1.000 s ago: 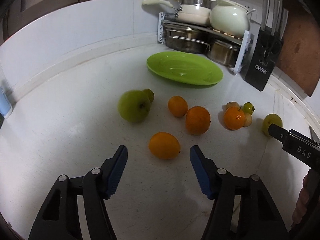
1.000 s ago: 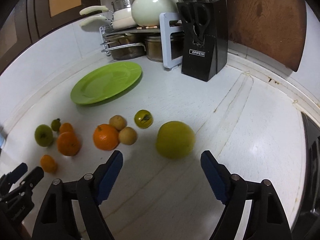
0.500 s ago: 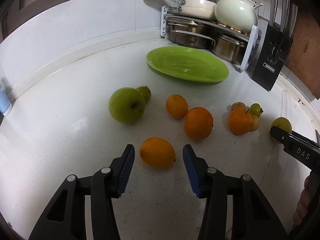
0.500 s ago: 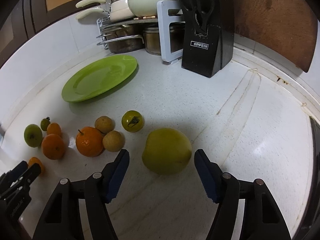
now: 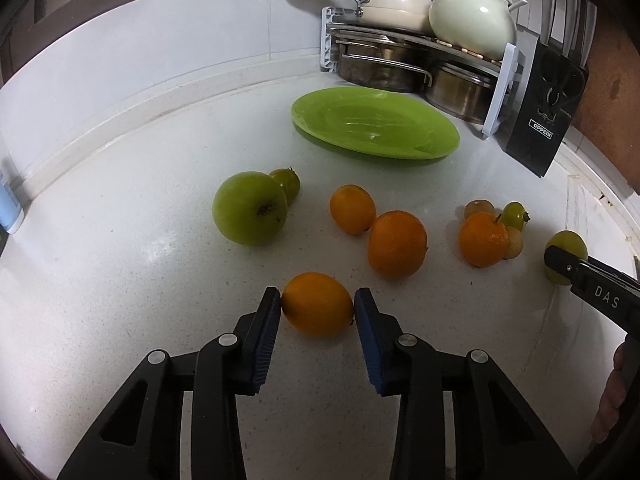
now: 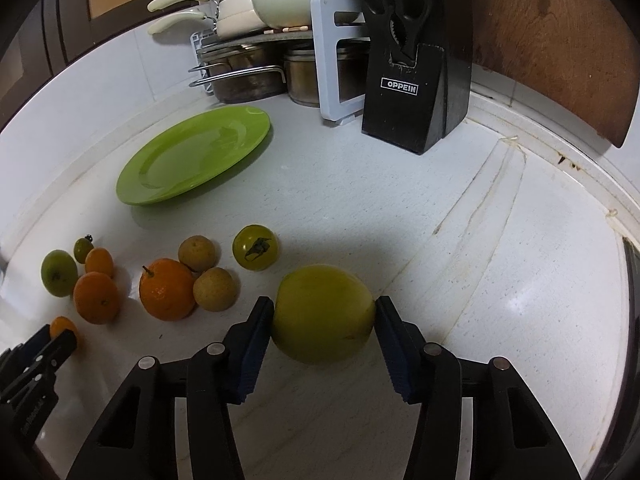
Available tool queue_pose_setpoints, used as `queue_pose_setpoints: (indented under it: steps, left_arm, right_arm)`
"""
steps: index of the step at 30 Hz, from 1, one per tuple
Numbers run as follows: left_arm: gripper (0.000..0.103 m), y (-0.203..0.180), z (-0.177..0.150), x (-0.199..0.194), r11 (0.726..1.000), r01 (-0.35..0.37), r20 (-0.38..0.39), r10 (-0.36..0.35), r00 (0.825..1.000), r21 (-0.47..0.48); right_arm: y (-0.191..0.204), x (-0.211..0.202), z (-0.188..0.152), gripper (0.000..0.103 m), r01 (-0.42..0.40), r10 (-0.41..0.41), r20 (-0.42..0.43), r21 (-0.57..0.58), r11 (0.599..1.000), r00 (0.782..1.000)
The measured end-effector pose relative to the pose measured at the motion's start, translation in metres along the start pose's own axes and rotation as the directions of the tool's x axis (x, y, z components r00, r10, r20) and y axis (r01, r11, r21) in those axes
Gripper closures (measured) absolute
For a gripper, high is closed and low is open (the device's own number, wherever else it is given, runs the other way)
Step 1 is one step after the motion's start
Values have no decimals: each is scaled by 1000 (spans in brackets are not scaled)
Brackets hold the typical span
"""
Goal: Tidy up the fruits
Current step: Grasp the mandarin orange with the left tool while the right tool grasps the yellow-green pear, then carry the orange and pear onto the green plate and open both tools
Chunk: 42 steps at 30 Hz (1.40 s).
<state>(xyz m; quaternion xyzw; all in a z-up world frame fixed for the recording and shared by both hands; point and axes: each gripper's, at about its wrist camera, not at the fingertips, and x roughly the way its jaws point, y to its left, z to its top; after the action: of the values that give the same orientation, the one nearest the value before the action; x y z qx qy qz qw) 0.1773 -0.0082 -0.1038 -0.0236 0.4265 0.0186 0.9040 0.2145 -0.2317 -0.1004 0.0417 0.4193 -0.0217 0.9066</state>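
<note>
In the left wrist view my left gripper (image 5: 317,299) is closing, and its blue pads touch both sides of a small orange (image 5: 316,314) that rests on the white counter. In the right wrist view my right gripper (image 6: 324,309) is closing too, its pads against a large yellow-green apple (image 6: 322,328) on the counter. An empty green plate (image 5: 376,124) lies further back. Between the two grippers lie a green apple (image 5: 250,208), two oranges (image 5: 397,243), a stemmed tangerine (image 6: 166,288), two brownish fruits (image 6: 216,288) and a green tomato (image 6: 256,247).
A black knife block (image 6: 416,80) and a rack of pots (image 5: 400,64) stand behind the plate. A wooden board (image 6: 560,40) leans at the back right. The counter meets a tiled wall at the back and left, where a blue-and-white bottle (image 5: 8,208) stands.
Both grippers have narrowed from wide open until their pads meet the fruit. The left closed around the small orange, the right around the yellow-green apple, and each crept slightly forward.
</note>
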Motion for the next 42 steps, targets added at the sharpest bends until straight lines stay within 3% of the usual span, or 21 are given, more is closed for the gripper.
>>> queue_pose_setpoints:
  steps: [19,31,42]
  left_arm:
    - [66,1,23,-31,993,76,62,-82,995,88]
    - [66,8,65,-43,980,122,121,-141,983,154]
    - [66,8,114,-23,964,172,118,-199,973,203]
  right_arm:
    - [16,-40,11,51,-36,37,73,-21,999,997]
    - [41,-48,40,51,-115,119,120,-43,992,986]
    - [60,-25,86,51,-184,193,105,-88,979,976]
